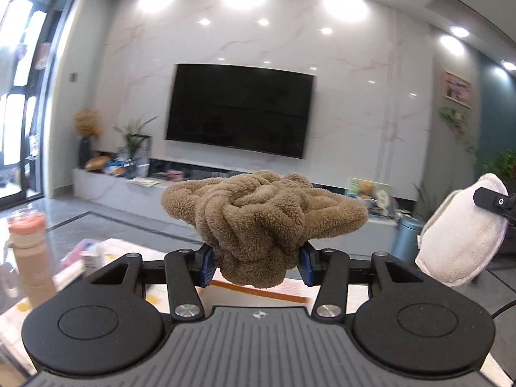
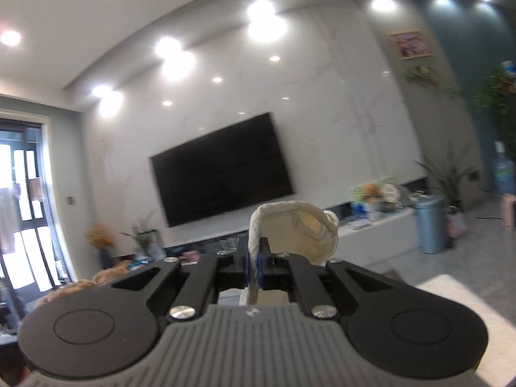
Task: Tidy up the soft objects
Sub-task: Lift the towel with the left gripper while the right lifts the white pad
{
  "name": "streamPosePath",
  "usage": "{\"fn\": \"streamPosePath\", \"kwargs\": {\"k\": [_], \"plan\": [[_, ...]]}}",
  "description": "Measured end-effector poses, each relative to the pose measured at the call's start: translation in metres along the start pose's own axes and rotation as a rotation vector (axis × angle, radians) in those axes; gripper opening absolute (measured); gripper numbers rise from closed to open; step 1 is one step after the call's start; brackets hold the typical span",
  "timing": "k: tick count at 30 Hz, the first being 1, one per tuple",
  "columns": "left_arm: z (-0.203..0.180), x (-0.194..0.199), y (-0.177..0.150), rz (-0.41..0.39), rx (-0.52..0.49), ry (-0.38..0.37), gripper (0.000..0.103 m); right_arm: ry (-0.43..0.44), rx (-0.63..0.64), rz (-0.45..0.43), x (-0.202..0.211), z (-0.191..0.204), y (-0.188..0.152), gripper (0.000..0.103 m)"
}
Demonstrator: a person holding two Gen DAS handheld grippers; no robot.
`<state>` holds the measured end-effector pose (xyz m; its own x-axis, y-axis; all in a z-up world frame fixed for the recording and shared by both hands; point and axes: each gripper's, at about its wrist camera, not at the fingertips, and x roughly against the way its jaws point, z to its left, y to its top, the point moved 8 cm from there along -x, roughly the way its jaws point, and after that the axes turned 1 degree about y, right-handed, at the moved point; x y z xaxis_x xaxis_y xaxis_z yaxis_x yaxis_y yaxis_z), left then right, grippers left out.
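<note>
At the left edge of the left wrist view a pink-capped bottle [image 1: 27, 251] stands on a pale table [image 1: 225, 293], with blurred small items beside it. Above the table, the left gripper [image 1: 257, 262] is clenched on a brown fleece cloth [image 1: 261, 216], its blue pads [image 1: 206, 266] pressed into the bundle's lower part. The cloth is crumpled and held in the air; its long axis runs left to right, the two ends spreading sideways above the jaws.

To the right, a white cloth [image 1: 464, 232] hangs tilted in the air, well apart from the brown one. In the right wrist view the right gripper [image 2: 255, 262] grasps that white cloth [image 2: 300, 229] by a rolled edge, jaws nearly together; the cloth rises upward and curls to the right. A dark television [image 1: 238, 109] hangs on the marble wall behind.
</note>
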<state>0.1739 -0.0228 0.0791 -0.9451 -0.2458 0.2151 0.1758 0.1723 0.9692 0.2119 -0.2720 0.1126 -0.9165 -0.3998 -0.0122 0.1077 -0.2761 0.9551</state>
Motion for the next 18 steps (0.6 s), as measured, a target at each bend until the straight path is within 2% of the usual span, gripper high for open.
{"fn": "streamPosePath", "kwargs": {"k": [5,10,18], "plan": [[0.043,-0.013,-0.009,0.006,-0.007,0.055,0.056,0.087,-0.002,0.050,-0.035,0.068,-0.032,0.002],[0.078,-0.026,-0.020,-0.018,0.045,-0.015,0.056,0.114,-0.029,0.122,-0.061,0.107,-0.078,0.002],[0.111,-0.039,-0.037,0.008,0.090,-0.008,0.056,0.166,-0.043,0.262,-0.104,0.143,-0.149,0.002]]}}
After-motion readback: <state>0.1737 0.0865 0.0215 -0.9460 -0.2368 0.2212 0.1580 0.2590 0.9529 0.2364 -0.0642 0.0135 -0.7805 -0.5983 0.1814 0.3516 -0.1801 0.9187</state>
